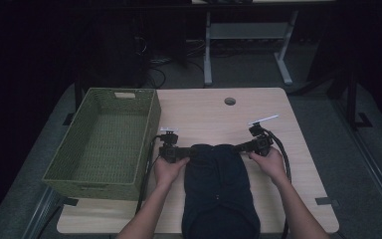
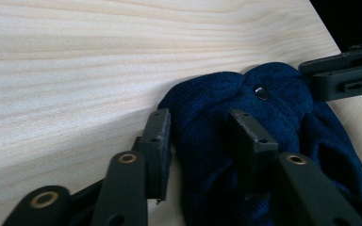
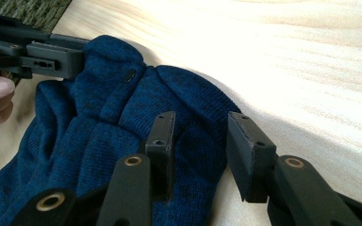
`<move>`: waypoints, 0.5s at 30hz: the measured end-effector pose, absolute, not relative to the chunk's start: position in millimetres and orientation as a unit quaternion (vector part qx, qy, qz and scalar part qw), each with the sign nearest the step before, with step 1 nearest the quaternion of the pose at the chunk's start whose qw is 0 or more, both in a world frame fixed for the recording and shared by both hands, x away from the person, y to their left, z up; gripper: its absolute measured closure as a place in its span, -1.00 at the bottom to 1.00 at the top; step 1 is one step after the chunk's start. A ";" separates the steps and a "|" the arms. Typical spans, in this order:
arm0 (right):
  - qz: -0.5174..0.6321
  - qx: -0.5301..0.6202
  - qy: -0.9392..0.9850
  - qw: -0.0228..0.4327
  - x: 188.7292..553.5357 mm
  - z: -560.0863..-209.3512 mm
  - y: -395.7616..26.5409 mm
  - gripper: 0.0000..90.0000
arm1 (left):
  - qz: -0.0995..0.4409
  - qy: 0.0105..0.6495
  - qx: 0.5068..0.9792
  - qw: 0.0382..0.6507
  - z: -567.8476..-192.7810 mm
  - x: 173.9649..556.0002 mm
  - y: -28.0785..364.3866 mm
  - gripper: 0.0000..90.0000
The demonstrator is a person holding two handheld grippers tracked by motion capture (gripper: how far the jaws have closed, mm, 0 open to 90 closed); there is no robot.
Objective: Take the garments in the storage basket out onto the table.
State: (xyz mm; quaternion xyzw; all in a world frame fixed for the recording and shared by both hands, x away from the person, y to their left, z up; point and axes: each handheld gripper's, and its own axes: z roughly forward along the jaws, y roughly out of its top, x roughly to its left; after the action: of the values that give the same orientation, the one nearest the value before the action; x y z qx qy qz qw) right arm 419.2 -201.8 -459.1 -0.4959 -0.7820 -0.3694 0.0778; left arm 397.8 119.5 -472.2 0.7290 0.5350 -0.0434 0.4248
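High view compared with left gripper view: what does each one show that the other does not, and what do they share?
High view: the green woven basket left of the garment, both forearms, and the floor beyond the table.

Left gripper view: the knit texture of the dark blue garment, a small dark button on it, and the left tool with its jaws apart over the garment's edge.

Both: the wooden table, the garment, and the right tool at its other corner.

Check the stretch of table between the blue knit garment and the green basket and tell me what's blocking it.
Nothing visible blocks it. The garment lies just right of the basket, with bare table around; the left gripper sits at the garment's corner on the basket's side.
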 end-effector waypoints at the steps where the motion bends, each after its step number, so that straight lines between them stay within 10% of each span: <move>1: -0.369 -0.497 -0.781 0.080 419.9 -460.1 -202.1 0.41 | -0.045 0.536 0.729 0.424 -472.2 398.3 119.0 0.41; 15: -0.379 -0.504 -0.770 0.104 422.2 -463.4 -210.8 0.76 | -0.033 0.530 0.733 0.426 -468.5 402.8 117.2 0.80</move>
State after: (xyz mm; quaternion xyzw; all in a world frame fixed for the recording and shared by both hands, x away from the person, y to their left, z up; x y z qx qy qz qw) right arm 422.2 -210.8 -463.4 -0.5035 -0.7697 -0.3786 0.1036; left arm 402.8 117.2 -468.5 0.7328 0.5297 -0.0325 0.4259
